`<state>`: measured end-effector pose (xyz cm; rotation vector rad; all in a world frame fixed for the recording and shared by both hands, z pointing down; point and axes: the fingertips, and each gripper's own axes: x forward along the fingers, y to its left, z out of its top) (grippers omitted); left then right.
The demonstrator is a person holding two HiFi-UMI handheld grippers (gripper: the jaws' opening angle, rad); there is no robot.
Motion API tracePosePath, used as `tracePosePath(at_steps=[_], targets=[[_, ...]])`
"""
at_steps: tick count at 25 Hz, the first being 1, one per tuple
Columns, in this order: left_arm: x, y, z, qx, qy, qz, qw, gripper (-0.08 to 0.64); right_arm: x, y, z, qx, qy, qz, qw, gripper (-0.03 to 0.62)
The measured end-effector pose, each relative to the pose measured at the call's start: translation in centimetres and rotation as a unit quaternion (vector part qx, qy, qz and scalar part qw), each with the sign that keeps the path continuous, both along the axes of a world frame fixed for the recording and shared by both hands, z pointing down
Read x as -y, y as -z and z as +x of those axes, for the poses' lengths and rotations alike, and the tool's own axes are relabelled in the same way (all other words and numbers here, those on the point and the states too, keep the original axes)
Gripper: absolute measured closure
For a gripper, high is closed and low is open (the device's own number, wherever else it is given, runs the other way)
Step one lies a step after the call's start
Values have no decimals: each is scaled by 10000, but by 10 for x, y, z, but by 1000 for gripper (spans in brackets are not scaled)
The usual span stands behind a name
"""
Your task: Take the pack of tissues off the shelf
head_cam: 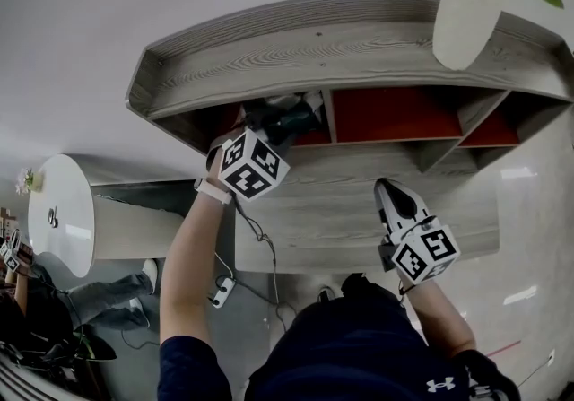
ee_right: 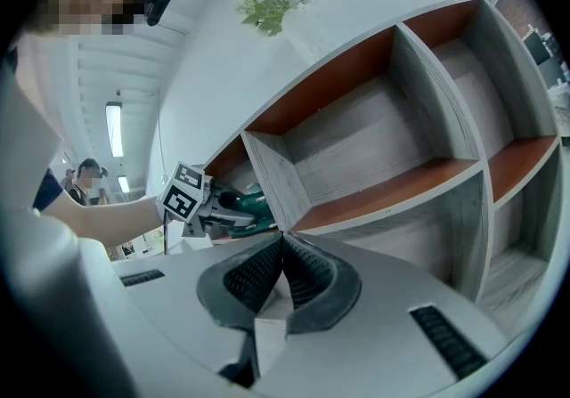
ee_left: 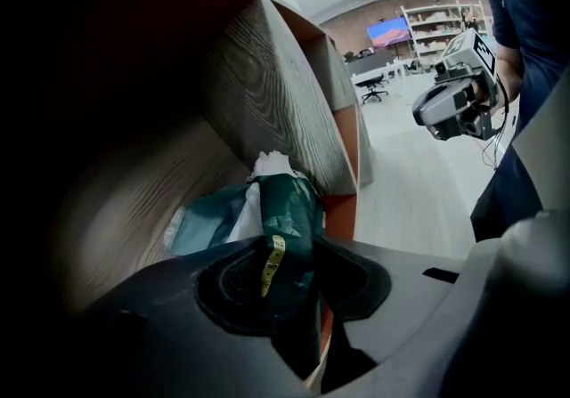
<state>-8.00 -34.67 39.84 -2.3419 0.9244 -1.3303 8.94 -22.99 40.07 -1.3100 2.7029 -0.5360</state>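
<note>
The wooden shelf [head_cam: 296,40] is the largest thing here, and its compartments have red backs. The left gripper [ee_left: 289,249] reaches into the left compartment. Its jaws are pressed narrow on the green pack [ee_left: 287,200] of tissues. The pack is inside that compartment, close to the dividing wall. The right gripper [ee_right: 280,240] is well apart on the right, in front of the shelf, with its jaws together and nothing between them.

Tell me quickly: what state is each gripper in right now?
Left gripper: closed on the pack of tissues.
Right gripper: closed, holding nothing.
</note>
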Motion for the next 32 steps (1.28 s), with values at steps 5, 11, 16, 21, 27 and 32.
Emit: tracePosePath(at_steps=[5, 11, 16, 21, 27, 32], targets=[[-3, 2, 1, 177, -72, 316, 9993, 443, -6, 1, -4, 1, -41, 19, 10000, 580], [-14, 6, -3, 158, -58, 589, 9981, 451, -17, 4, -4, -31, -131, 33, 9999, 580], [-32, 10, -10, 130, -71, 691, 9975, 454, -28, 7, -9, -9, -170, 9, 9999, 580], [-51, 10, -16, 108, -64, 737, 9972, 454, -42, 9, -16, -57, -129, 20, 9999, 580], [-77, 14, -22, 25, -66, 788, 9969, 454, -57, 14, -24, -95, -114, 50, 9999, 580], [-107, 13, -21, 62, -173, 893, 9958, 454, -74, 12, -28, -108, -116, 19, 9999, 580]])
